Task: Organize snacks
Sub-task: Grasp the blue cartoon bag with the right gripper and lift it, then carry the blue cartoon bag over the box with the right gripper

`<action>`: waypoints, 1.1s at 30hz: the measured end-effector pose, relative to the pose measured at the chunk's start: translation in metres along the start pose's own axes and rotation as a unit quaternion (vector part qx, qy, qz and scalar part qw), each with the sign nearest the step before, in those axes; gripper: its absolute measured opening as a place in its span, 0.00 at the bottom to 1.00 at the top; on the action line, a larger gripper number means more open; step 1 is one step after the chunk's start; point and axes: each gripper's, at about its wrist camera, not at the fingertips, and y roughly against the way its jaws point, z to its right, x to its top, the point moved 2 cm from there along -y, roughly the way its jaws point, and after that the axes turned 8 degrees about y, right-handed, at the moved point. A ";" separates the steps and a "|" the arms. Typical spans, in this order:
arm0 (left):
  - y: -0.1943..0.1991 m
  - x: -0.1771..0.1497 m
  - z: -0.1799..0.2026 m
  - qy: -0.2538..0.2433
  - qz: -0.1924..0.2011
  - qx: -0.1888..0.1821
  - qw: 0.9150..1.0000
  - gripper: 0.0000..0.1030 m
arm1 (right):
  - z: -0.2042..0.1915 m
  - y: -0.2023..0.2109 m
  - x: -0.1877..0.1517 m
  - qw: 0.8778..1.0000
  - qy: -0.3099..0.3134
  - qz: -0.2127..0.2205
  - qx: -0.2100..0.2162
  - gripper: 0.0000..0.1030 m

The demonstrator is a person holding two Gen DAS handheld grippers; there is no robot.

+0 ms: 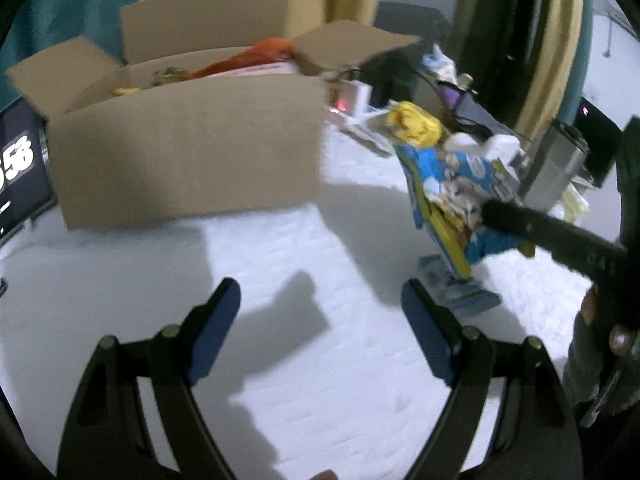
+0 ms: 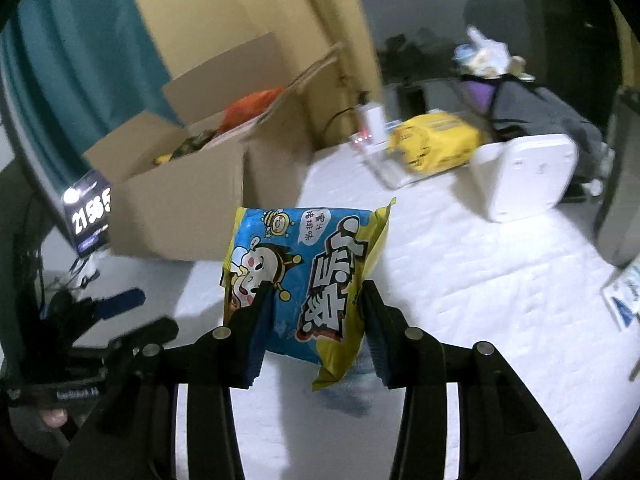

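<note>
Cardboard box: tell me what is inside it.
The cardboard box holds an orange packet, something yellow and a dark-patterned packet; its walls hide everything lower down.

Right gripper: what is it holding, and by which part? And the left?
The right gripper holds the blue and yellow snack bag by its lower half, fingers on opposite faces. The left gripper holds nothing.

A blue-and-yellow snack packet (image 2: 304, 280) with cartoon print hangs upright, lifted clear of the white bed. At its ten o'clock, an open cardboard box (image 2: 180, 200) already holds orange and yellow snacks.
</note>
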 end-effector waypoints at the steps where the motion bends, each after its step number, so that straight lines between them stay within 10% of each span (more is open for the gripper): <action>1: -0.003 0.000 0.009 -0.004 -0.003 -0.006 1.000 0.81 | 0.008 0.003 0.002 1.000 -0.004 0.005 -0.004 0.44; 19: -0.094 -0.012 0.108 -0.052 -0.082 -0.020 0.995 0.80 | 0.092 0.015 -0.003 0.998 -0.047 0.016 -0.026 0.44; 21: -0.095 -0.012 0.111 -0.064 -0.075 -0.016 0.995 0.56 | 0.096 0.017 -0.004 0.998 -0.050 0.017 -0.026 0.44; 33: -0.062 -0.007 0.093 -0.056 -0.047 -0.040 0.997 0.48 | 0.083 0.020 0.001 0.998 -0.044 0.030 -0.014 0.44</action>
